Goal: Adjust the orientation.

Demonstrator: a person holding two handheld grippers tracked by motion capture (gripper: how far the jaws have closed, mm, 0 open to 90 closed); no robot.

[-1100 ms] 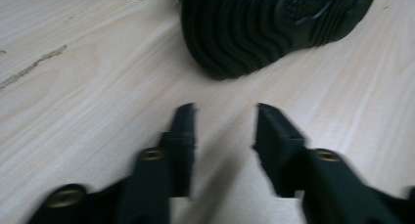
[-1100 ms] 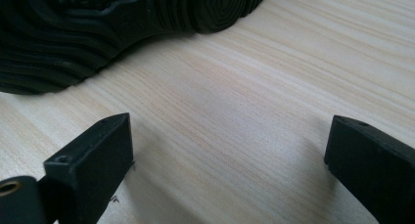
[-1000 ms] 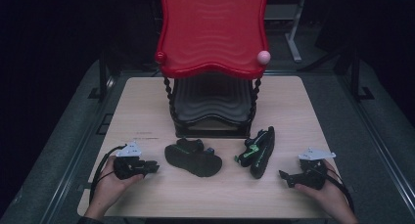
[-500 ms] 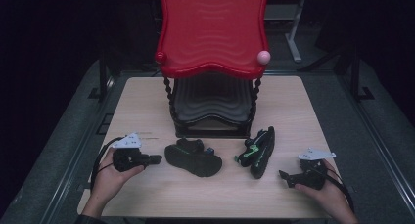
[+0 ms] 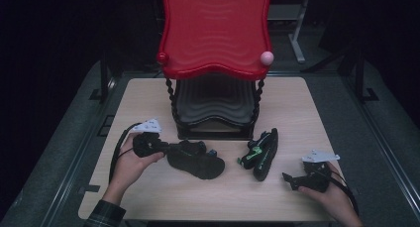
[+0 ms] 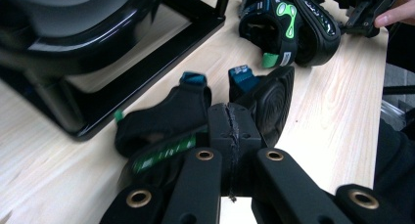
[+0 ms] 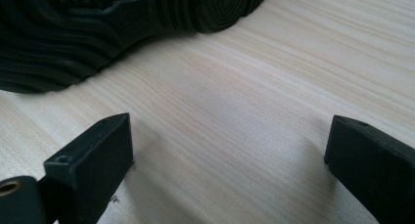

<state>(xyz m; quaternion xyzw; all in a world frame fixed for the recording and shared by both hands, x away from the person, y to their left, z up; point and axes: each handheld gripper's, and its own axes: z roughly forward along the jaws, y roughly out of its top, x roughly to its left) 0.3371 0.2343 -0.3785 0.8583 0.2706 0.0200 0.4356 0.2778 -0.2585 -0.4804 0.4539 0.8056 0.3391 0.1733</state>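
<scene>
The left gripper (image 5: 171,148) has its 2 jaws pressed together, pinching the heel strap of a black sandal (image 5: 195,159), which lies on the wooden table (image 5: 297,113) right ahead of the fingertips, in front of the red-topped rack (image 5: 215,63). The right gripper (image 5: 287,178) rests on the table with its jaws wide apart and nothing between them; a 2nd sandal with green marks (image 5: 262,148), tipped on its side, lies just beyond its fingers, apart from them.
</scene>
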